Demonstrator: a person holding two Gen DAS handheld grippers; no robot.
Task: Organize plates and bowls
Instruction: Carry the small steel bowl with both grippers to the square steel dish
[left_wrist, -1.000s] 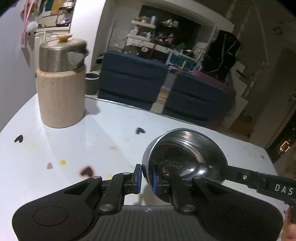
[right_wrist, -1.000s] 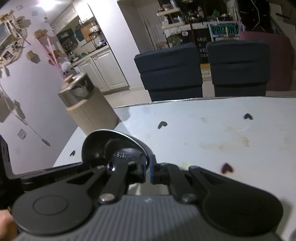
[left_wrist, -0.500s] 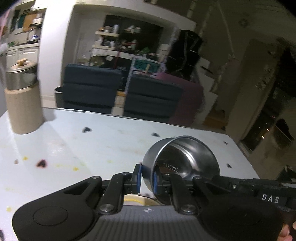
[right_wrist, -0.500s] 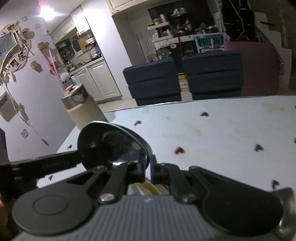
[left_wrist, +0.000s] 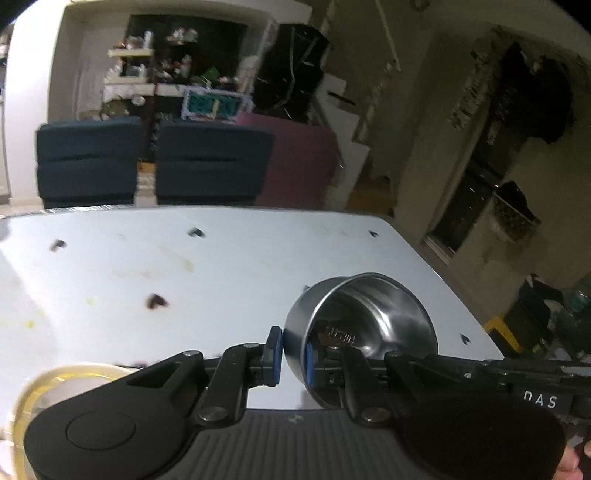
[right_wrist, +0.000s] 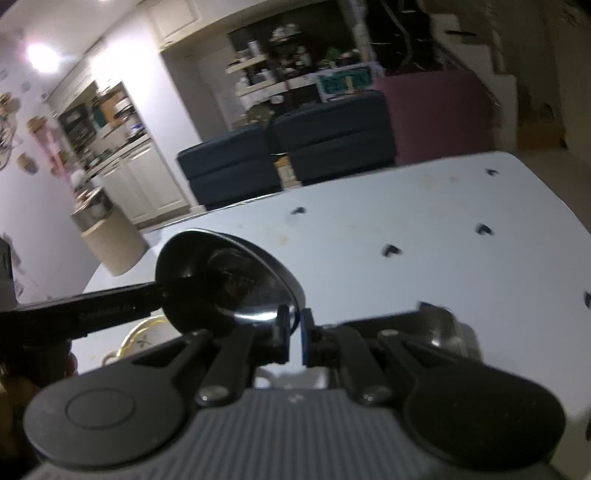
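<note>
Above the table (left_wrist: 221, 266), both the left gripper (left_wrist: 291, 354) and the right gripper (right_wrist: 293, 334) pinch the rim of one steel bowl (left_wrist: 369, 314).

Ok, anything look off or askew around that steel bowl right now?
Yes: the steel bowl is tipped on its side above the white table, pinched at opposite rims by the left gripper and right gripper. The table shows yellowish stains.
</note>
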